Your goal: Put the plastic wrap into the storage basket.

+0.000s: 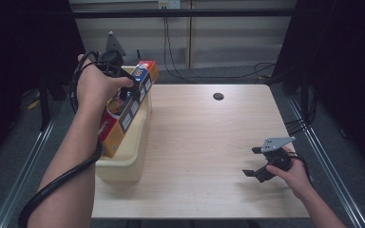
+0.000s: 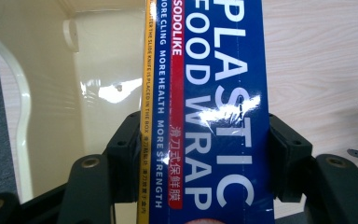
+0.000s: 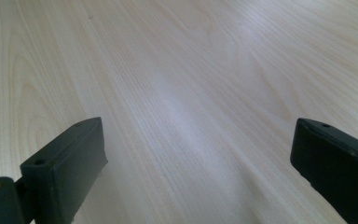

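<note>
Plastic wrap box (image 1: pixel 126 107) sits at upper left of the high view, tilted, lower end in the cream tub (image 1: pixel 123 164), upper end up by the hand; looks like light, stiff cardboard with a glossy, slippery print, long enough to swing, so I'd grip across the narrow width near mid-length, not the end. Left gripper (image 2: pixel 196 158) has its jaws clamped flat on both long sides of the box, over the tub. Right gripper (image 1: pixel 256 164) rests at lower right on the bare table (image 1: pixel 204 142), jaws wide apart, holding nothing.
</note>
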Motion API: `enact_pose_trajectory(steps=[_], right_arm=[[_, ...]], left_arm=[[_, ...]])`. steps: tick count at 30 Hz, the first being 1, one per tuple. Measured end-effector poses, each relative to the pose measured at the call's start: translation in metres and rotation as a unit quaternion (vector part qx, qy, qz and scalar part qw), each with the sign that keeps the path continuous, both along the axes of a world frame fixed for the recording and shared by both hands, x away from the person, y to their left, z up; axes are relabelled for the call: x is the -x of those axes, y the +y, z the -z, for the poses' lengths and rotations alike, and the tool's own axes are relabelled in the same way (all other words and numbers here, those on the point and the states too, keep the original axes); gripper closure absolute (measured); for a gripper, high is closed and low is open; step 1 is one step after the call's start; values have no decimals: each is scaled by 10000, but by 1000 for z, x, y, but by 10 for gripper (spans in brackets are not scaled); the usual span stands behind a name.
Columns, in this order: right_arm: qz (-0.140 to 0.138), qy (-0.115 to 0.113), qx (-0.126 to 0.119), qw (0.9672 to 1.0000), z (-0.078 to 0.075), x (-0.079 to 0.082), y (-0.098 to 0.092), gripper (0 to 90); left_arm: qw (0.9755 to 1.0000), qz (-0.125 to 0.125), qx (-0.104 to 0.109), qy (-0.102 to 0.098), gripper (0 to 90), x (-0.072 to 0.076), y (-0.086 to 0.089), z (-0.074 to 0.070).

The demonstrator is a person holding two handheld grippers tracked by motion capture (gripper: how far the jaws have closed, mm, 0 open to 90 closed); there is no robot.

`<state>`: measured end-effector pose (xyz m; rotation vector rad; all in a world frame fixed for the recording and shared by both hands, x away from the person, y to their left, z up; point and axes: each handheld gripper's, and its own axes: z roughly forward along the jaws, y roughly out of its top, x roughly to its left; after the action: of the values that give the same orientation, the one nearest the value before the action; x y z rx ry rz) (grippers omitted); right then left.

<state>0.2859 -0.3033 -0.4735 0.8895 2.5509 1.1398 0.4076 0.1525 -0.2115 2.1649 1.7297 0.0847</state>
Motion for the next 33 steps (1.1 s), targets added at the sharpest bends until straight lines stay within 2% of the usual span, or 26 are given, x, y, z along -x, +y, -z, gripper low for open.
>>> enact_pose_trajectory(steps=[12,17,18,33], right_arm=[[-11,12,-3,10000,0,0,0,31],[-60,15,28,10000,1,1,1,32],[-46,26,33,10000,1,1,1,32],[-60,-11,16,10000,1,1,0,31]], left_arm=[[9999,-159,-58,-12,404,0,12,4],[9995,-326,-23,2,404,0,18,6],[9995,-299,-76,-5,404,0,20,6],[9988,-460,-155,64,404,-2,23,17]])
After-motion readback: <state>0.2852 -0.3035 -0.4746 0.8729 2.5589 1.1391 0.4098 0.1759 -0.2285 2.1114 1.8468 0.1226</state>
